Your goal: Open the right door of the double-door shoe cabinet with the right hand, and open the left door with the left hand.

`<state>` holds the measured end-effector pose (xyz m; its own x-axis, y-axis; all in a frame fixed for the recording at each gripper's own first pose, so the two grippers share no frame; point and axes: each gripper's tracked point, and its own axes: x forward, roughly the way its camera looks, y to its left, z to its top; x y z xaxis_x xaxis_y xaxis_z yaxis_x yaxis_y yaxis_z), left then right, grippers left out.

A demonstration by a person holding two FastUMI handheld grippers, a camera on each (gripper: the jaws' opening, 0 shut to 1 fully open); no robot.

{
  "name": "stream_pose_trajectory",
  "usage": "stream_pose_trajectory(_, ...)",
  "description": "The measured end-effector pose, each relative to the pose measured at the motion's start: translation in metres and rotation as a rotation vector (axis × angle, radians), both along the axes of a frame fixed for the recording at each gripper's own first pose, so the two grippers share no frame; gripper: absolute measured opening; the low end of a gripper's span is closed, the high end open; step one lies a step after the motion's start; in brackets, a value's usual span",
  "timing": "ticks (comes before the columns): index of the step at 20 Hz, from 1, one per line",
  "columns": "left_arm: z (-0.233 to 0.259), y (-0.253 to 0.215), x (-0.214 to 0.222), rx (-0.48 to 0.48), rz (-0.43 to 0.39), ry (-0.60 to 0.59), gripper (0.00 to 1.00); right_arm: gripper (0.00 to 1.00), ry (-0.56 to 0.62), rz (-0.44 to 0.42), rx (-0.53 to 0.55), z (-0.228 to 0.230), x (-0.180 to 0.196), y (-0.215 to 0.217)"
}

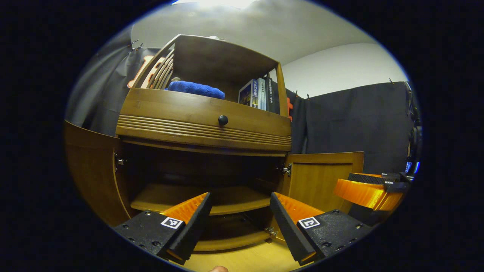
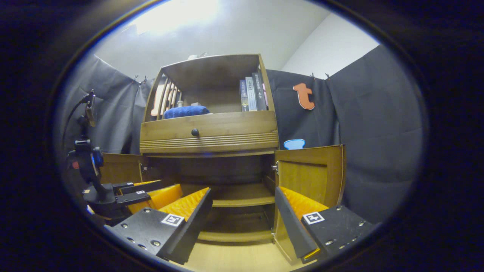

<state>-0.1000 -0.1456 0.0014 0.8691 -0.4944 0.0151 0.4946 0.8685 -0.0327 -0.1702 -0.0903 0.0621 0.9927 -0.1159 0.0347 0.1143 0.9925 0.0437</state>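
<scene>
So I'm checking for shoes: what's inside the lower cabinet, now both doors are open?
Inside the lower cabinet there are bare wooden shelves; no shoes on what shows. The left gripper and right gripper cover the front corners, and the back is too dark to tell.
</scene>
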Motion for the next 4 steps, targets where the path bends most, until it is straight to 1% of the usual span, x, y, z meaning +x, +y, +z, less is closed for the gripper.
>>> stream_pose_trajectory(1,0.0021,-0.0017,-0.0007,0.003,-0.006,-0.008,0.95,0.98,-0.006,-0.003,-0.006,-0.0011,-0.0015,0.0036)
stream_pose_trajectory(2,0.0040,-0.0040,-0.0021,0.006,-0.013,-0.014,0.95,0.96,-0.012,-0.007,-0.013,0.0003,-0.0032,0.0039)
stream_pose_trajectory(3,0.0052,-0.0062,-0.0035,0.006,-0.023,-0.020,0.95,0.98,-0.017,-0.009,-0.021,0.0019,-0.0063,0.0033)
stream_pose_trajectory(4,0.0068,-0.0099,-0.0054,0.004,-0.034,-0.024,0.92,0.98,-0.020,-0.013,-0.029,0.0030,-0.0080,0.0030)
